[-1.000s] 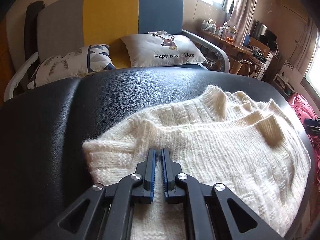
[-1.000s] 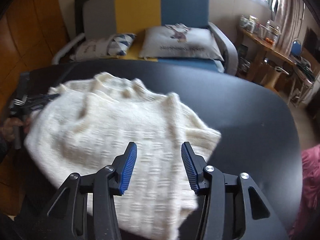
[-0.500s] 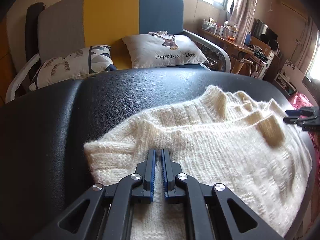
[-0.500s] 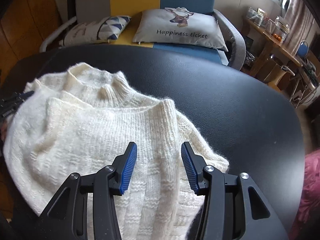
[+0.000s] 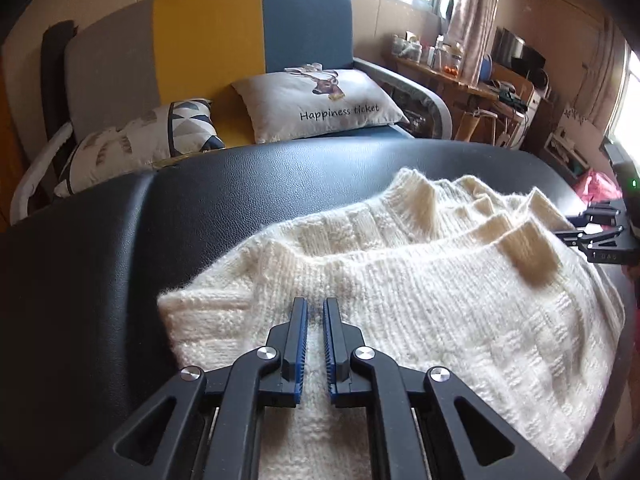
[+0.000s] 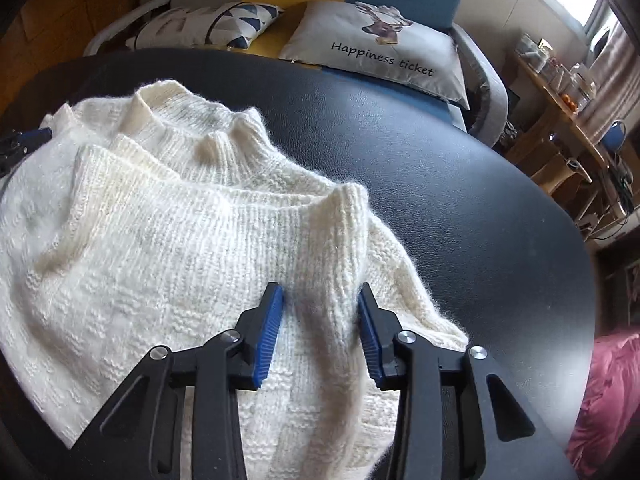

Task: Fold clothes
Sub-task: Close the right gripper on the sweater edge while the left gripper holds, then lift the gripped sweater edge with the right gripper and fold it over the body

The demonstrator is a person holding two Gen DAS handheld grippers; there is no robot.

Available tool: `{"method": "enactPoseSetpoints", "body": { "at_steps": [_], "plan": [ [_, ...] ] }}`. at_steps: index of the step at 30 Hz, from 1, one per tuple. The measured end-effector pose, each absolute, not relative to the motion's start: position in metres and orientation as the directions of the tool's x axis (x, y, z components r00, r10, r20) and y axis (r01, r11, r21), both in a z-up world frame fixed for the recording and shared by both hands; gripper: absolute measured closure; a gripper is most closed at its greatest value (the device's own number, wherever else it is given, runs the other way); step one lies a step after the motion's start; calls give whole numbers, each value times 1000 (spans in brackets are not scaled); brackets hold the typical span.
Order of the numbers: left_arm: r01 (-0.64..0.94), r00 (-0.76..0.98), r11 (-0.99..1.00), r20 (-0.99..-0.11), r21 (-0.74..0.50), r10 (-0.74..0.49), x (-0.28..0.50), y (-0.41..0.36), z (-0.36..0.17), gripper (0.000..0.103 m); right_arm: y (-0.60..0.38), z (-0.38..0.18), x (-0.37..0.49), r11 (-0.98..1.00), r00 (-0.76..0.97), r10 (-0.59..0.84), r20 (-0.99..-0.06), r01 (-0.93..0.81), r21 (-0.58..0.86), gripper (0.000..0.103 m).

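- The cream knitted sweater (image 6: 168,248) lies folded over on the black leather-look table (image 6: 460,208), its ribbed collar and cuffs bunched toward the far side, its bulk filling the near part of the table between my two grippers.
- My left gripper (image 5: 315,320) rests on the sweater's near left corner, its blue-padded jaws drawn almost together with a thin fold of knit pinched between them.
- My right gripper (image 6: 320,312) sits over the sweater's right portion, close to its right edge; its jaws have just been closing and now stand partly apart, with a ridge of knit rising between the blue pads (image 6: 269,332). I cannot tell whether the pads press it yet.
- Beyond the table's far edge stands a grey, yellow and blue sofa (image 5: 208,40) with a patterned pillow (image 5: 152,136) and a pillow printed "Happiness ticket" (image 5: 320,104).
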State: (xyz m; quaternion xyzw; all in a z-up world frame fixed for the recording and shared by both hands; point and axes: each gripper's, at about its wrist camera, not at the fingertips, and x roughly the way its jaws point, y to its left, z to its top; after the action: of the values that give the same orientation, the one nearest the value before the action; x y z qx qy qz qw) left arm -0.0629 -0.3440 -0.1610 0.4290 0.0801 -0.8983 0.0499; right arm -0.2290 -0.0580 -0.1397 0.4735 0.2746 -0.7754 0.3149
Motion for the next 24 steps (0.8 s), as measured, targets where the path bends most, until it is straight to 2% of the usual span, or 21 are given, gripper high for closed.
{"method": "enactPoseSetpoints", "body": {
  "at_steps": [1, 5, 10, 12, 18, 24],
  "plan": [
    [167, -629, -979, -778, -115, -16, -63, -346, -160, 96, -59, -139, -227, -646, -368, -221, -903, 749, -147, 95],
    [169, -656, -977, -755, -131, -12, -57, -347, -154, 96, -66, -138, -211, -608, -430, -197, -881, 758, -235, 97],
    [139, -633, -987, -774, -87, -21, -60, -342, -163, 96, -61, -130, -209, -627, -458, -200, -866, 739, -246, 97],
    [157, -633, -978, -774, -134, 4, -60, -348, -166, 96, -58, -123, -210, -639, -475, -206, -856, 728, -250, 97],
    [152, -634, -981, -773, -117, -5, -58, -347, -168, 96, -44, -106, -215, -695, -542, -222, -811, 671, -258, 97],
    [153, -630, -984, -776, -90, -26, -58, -343, -168, 95, -20, -144, -238, -767, -484, -174, -858, 613, -190, 97]
  ]
}}
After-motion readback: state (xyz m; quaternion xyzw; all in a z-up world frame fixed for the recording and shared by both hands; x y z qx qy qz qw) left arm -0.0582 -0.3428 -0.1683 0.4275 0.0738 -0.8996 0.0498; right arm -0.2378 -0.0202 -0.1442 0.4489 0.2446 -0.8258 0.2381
